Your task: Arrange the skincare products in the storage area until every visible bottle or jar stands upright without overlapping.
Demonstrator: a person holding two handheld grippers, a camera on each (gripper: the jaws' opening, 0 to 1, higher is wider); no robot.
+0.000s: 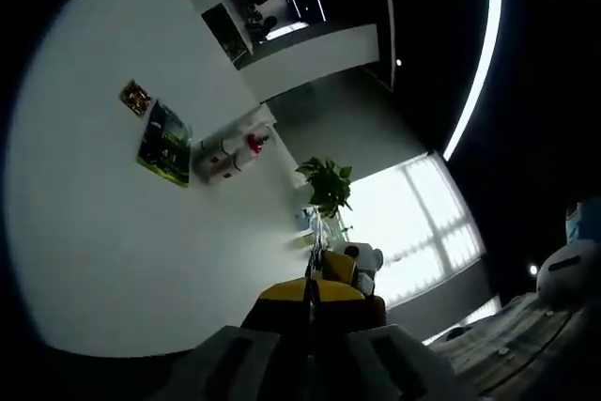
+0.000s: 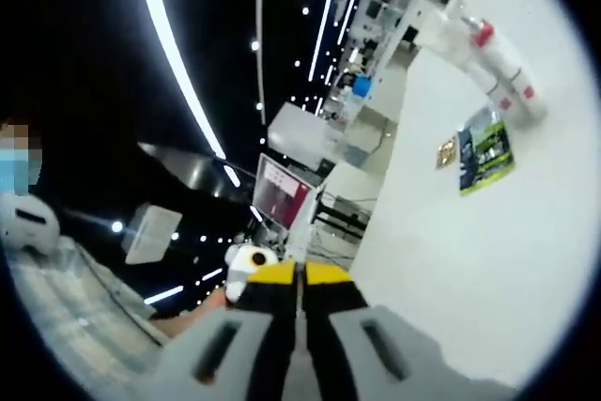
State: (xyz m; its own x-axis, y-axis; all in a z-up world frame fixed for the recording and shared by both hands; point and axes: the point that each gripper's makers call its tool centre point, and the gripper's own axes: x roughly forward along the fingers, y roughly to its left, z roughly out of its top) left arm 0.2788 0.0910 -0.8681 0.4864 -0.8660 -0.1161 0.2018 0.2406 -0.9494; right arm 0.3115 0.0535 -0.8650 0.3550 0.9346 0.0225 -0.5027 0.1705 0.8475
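While both cameras are tilting up and away from any worktop, the left tool [image 1: 311,312] is rising from the bottom of the left gripper view with its two grey jaws pressed together, their yellow-and-black tips meeting along a thin dark seam and holding nothing. Past those tips, a green potted plant [image 1: 328,185] is standing in front of a bright window [image 1: 418,223], and a white wall [image 1: 141,232] is spreading across the left of that view. A green poster [image 1: 164,143] and a small dark picture [image 1: 135,97] are hanging on the wall, and a white wall-mounted unit with red parts [image 1: 230,152] is sitting just beside the poster. A curved strip light [image 1: 481,53] is running across the dark ceiling. At the right edge, a white rounded object [image 1: 573,274] is showing above a checked sleeve [image 1: 512,345].

In the right gripper view, the right tool [image 2: 300,302] is likewise closed, its yellow-tipped jaws touching along the centre line with nothing between them. The same white wall [image 2: 470,269] is filling the right side, carrying the green poster [image 2: 486,149] and the white unit with red parts [image 2: 493,58]. A screen with a pink border [image 2: 280,192] is standing in the middle distance, and long ceiling lights [image 2: 174,53] are streaking overhead. A person in a checked shirt [image 2: 66,316] is sitting at the left edge.

No bottle, jar or storage area can be made out in either view, so their position cannot be told.
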